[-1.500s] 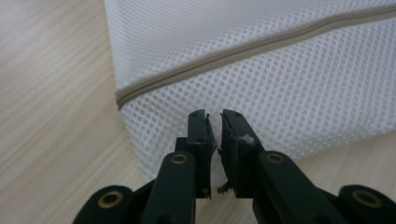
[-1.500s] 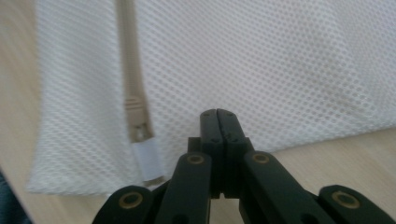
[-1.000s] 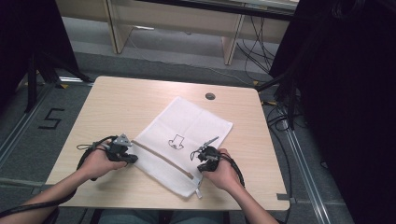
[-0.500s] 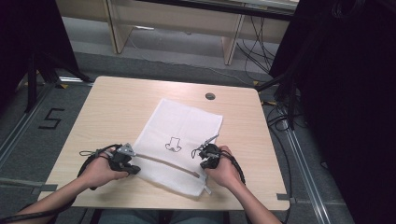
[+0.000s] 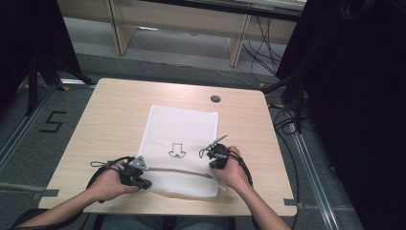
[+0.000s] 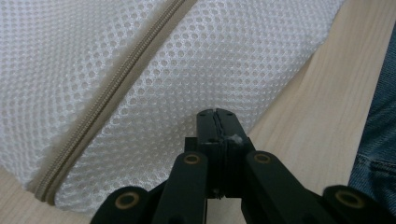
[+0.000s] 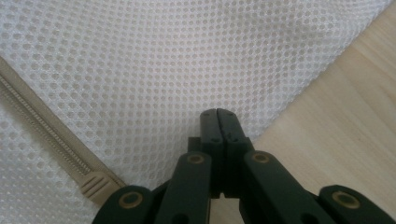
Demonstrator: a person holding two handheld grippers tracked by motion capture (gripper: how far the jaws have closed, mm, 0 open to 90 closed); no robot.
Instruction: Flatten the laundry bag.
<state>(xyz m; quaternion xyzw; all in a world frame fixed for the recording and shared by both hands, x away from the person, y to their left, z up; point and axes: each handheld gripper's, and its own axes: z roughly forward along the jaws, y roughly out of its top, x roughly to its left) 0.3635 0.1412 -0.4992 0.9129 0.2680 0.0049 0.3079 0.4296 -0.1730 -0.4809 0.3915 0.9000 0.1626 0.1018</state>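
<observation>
Pinching the mesh bag (image 5: 179, 143) near its zipper (image 5: 177, 170), both tongs (image 5: 142, 180) (image 5: 214, 160) were clamped shut on thin fabric that could slip free under uneven pulling across the desk (image 5: 110, 115).

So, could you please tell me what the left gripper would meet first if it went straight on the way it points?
Most likely the white mesh bag: the left gripper has its fingers shut right at the mesh, short of the beige zipper.
</observation>
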